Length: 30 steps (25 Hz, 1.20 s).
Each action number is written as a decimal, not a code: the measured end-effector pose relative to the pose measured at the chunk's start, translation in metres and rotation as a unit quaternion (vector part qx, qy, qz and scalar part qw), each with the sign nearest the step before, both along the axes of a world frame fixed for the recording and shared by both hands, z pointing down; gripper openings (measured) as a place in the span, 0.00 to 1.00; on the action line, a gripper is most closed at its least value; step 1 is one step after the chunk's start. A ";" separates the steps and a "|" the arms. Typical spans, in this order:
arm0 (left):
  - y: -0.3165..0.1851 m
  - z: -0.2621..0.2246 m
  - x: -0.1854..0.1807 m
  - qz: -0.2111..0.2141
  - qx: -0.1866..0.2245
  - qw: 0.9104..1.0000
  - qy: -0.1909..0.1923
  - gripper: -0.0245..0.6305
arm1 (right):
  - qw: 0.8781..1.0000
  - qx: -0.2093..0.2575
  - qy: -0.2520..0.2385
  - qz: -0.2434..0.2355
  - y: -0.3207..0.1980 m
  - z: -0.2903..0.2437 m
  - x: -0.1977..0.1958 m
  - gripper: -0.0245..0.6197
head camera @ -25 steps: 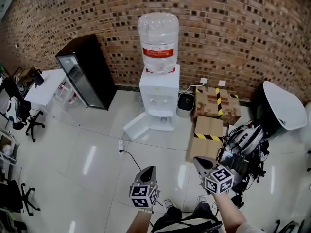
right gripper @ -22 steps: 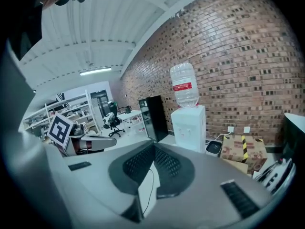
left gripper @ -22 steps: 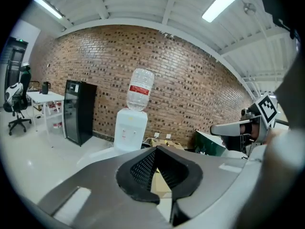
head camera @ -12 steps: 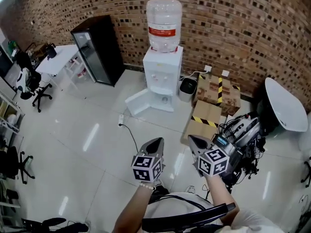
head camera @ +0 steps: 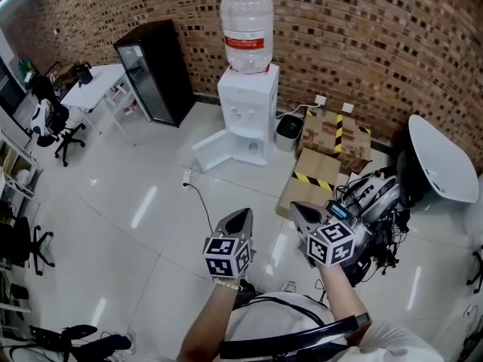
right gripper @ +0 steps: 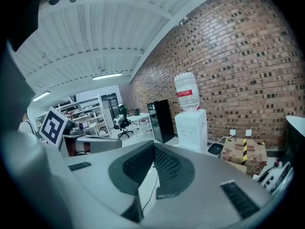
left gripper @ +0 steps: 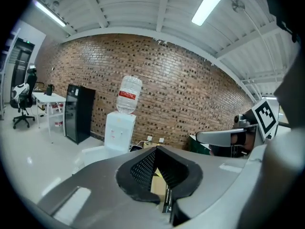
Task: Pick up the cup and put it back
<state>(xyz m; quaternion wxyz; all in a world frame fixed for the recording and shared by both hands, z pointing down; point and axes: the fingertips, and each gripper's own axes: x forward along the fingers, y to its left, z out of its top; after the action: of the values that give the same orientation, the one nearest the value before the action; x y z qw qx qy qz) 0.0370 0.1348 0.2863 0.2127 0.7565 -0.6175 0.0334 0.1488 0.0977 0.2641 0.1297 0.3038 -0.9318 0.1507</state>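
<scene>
**Risks**
- No cup shows in any view. We judge that it is by the water dispenser (head camera: 247, 104), at the floor's far edge against the brick wall, perhaps behind the open lower door (head camera: 219, 151).
- A loose cable (head camera: 198, 202) lies on the floor between us and the dispenser. A foot could catch it on the way across.
- Left tongs (head camera: 240, 216): tips together, nothing between them.
- Right tongs (head camera: 298, 208): tips together, nothing between them.
- Both sets of tongs must open before a grasp, or they will knock the cup over. A hard squeeze could crush a thin cup or spill what is in it.
- A heap of wires and gear (head camera: 370, 202) sits close on our right. A swing of the right arm could snag it.

**Containers**
1. Bottle (head camera: 247, 32) on top of the dispenser: clear, and we cannot tell the water level.
2. Small dark bin (head camera: 289, 130), just beside the dispenser: we cannot tell what is in it.
3. 2 cardboard boxes (head camera: 336, 138), striped tape across them, near the bin: flaps shut.
4. Black fridge (head camera: 155, 70), towards the floor's far left corner: door shut, inside unseen.
</scene>
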 end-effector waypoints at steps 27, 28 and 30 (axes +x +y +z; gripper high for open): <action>-0.010 -0.005 0.009 -0.023 0.004 1.000 -0.016 0.04 | 0.999 0.013 -0.011 -0.035 -0.011 -0.003 -0.004 0.06; -0.012 -0.005 0.010 -0.023 0.005 1.000 -0.016 0.04 | 0.999 0.014 -0.010 -0.035 -0.012 -0.003 -0.003 0.06; -0.016 -0.006 0.010 -0.023 0.005 1.000 -0.015 0.04 | 0.999 0.015 -0.009 -0.034 -0.016 -0.004 -0.002 0.06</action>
<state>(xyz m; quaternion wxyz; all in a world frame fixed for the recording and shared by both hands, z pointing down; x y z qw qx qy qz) 0.0473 0.1190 0.2801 0.1999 0.7428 -0.6380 0.0367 0.1468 0.0821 0.2603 0.1220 0.2723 -0.9450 0.1343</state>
